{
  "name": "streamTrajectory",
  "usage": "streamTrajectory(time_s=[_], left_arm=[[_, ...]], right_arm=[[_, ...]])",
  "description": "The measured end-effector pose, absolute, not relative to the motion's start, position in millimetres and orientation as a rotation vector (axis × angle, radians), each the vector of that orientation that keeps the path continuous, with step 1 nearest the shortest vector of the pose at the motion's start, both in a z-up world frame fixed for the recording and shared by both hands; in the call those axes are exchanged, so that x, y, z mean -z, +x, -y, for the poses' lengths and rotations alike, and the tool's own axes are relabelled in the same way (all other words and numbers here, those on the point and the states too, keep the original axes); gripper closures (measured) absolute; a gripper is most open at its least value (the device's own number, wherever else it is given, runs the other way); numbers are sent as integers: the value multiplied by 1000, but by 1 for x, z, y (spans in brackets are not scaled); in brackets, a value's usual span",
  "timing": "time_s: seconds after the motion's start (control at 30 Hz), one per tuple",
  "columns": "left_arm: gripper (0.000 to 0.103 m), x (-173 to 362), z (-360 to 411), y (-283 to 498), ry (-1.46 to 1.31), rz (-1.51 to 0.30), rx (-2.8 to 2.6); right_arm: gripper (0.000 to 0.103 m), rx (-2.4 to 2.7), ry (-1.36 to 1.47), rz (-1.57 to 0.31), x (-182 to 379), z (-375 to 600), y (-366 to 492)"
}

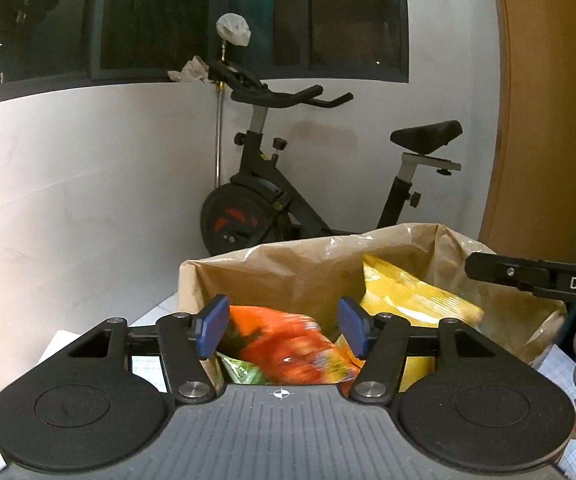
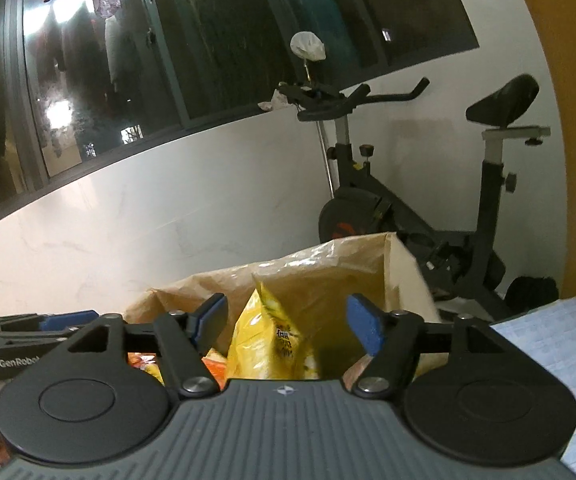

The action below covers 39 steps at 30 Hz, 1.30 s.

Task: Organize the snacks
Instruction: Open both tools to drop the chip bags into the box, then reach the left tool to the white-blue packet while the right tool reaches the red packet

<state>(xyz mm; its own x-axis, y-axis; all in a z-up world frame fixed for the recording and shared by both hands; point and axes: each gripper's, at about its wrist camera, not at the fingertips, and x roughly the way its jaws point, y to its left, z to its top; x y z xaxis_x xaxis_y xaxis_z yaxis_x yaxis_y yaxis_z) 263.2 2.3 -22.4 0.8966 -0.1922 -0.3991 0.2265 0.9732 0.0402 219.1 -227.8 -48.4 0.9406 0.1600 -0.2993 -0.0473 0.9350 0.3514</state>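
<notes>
An open brown paper bag point(image 1: 288, 268) stands on the table and holds snack packets. In the left wrist view an orange packet point(image 1: 283, 348) lies blurred between and below my open fingers, and a yellow packet point(image 1: 412, 296) leans inside at the right. My left gripper point(image 1: 283, 330) is open just above the bag's mouth. In the right wrist view the same bag point(image 2: 328, 272) holds the yellow packet point(image 2: 271, 340) upright, with the orange packet point(image 2: 211, 364) low at the left. My right gripper point(image 2: 288, 328) is open over the bag and holds nothing.
An exercise bike point(image 1: 271, 184) stands behind the bag in the corner under dark windows. The right gripper's arm point(image 1: 540, 276) reaches in from the right edge. A light blue cloth point(image 2: 560, 364) covers the table at the right. An orange wall panel point(image 1: 548, 100) stands at the right.
</notes>
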Motion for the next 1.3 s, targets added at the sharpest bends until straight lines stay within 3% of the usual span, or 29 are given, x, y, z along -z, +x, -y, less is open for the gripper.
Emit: streamTrajectory(time_s=[0.37, 0.77, 1.3], left_arm=[[27, 12, -6, 236, 113, -392, 189], [23, 13, -13, 190, 106, -380, 196], [23, 83, -38, 156, 65, -472, 229]], right_arm=[[33, -139, 202, -294, 34, 212, 178], [33, -168, 148, -260, 35, 205, 135], [33, -120, 174, -281, 83, 231, 92]])
